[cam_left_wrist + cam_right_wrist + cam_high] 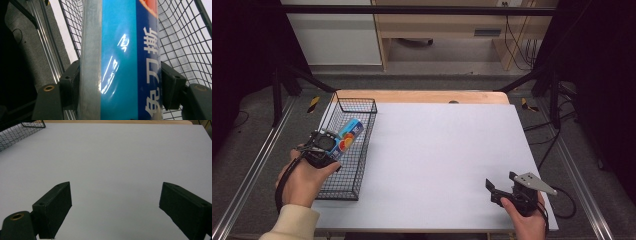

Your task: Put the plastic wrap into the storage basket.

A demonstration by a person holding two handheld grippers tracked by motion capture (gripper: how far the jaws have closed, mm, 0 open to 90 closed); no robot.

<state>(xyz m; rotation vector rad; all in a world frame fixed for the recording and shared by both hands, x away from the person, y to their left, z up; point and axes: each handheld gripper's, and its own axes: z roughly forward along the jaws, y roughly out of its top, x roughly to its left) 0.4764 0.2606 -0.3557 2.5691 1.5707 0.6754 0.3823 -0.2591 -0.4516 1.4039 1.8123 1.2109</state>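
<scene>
The left gripper (333, 145) clamps the blue packet (348, 133) over the wire basket (362, 159), likely for lifting or lowering. Well right of the basket, the right gripper (115, 205) waits, jaws apart.

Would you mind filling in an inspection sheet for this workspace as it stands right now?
Surface: white mat over a wooden table, bare apart from the basket.
Job's things: blue packet gripped over the black wire basket at the mat's left edge.
Clutter: nothing seen.
Grippers: left gripper shut on the blue packet, jaws pressing both its sides; right gripper open, holding nothing, low over the mat's near right corner.
Cables: black cable loops from the right gripper off the mat's edge; more cables hang by the far furniture.
Surroundings: grey floor, metal frame rails, wooden furniture beyond.
</scene>
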